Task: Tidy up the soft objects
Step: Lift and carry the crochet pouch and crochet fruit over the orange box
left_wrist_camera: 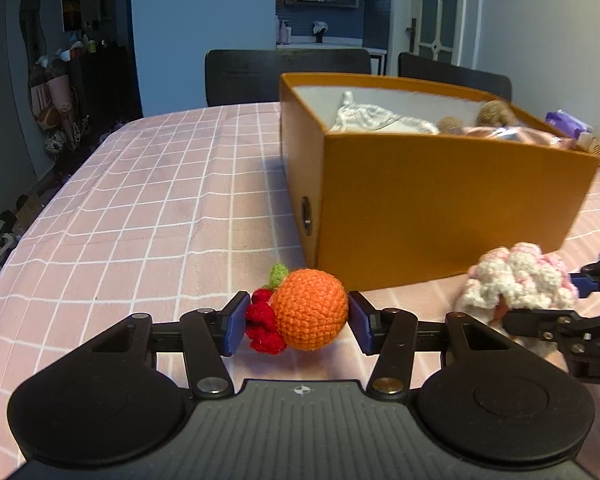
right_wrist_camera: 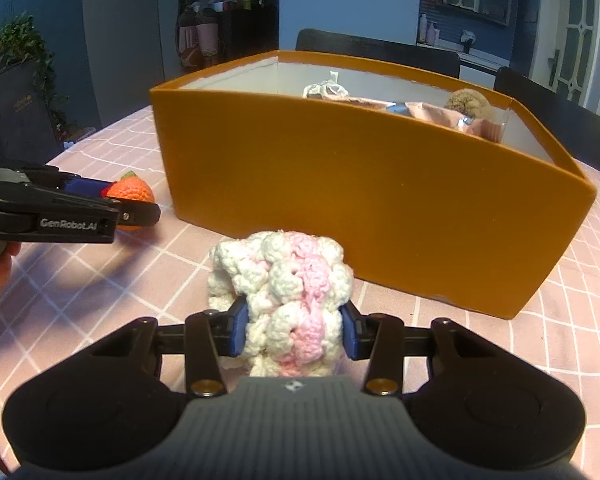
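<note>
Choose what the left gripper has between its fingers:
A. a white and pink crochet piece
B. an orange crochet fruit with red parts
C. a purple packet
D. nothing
B: the left gripper has its blue pads on either side of the orange crochet fruit, in front of the orange box.

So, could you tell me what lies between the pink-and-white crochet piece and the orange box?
Only bare checked tablecloth separates the crochet piece from the orange box; the right wrist view shows it.

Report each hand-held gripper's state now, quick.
Left hand-held gripper: closed on the crocheted orange.
Right hand-held gripper: closed on the white-and-pink crocheted piece.
</note>
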`<state>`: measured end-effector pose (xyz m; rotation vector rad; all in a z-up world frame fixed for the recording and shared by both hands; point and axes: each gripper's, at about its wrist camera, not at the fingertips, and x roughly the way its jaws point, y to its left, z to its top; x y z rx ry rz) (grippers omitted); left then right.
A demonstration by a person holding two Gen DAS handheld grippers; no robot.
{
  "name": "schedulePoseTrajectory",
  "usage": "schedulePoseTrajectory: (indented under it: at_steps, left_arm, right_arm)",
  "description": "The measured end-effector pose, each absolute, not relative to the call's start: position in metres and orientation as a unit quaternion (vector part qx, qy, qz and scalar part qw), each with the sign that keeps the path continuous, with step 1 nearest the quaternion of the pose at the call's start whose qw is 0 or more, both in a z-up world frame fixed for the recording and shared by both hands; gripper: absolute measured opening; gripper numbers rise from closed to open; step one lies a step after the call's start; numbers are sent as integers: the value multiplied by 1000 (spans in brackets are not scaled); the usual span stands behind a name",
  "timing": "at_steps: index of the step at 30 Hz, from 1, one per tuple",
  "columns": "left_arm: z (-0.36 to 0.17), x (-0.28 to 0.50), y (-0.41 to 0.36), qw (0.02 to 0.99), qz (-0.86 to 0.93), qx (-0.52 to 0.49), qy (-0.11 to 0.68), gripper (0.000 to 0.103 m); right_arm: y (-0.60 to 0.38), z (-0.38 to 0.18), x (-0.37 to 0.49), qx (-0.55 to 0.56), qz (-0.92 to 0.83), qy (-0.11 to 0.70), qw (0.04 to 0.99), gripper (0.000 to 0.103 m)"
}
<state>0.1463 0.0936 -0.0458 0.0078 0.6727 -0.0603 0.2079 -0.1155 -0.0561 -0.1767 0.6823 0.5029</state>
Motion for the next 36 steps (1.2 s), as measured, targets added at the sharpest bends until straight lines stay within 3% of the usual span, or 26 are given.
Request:
schedulePoseTrajectory:
  at_steps: [13,22,29,36]
  left_arm:
    - [24,96,59,958,-114,26,262,60]
    - [70,121,40,959,-140,67,236,60]
    - [85,180,37,946,-152,57,279,60]
    - [57,244,28,912,-147,89,373,60]
  right_arm:
    - [-163,14,166,-67,276,279,917,44]
    - [-196,82,178,-72,263,241,931,44]
    - [-206,106,243,-42,247,275,928,44]
    - [-190,81,307,-58,216,338,914,45]
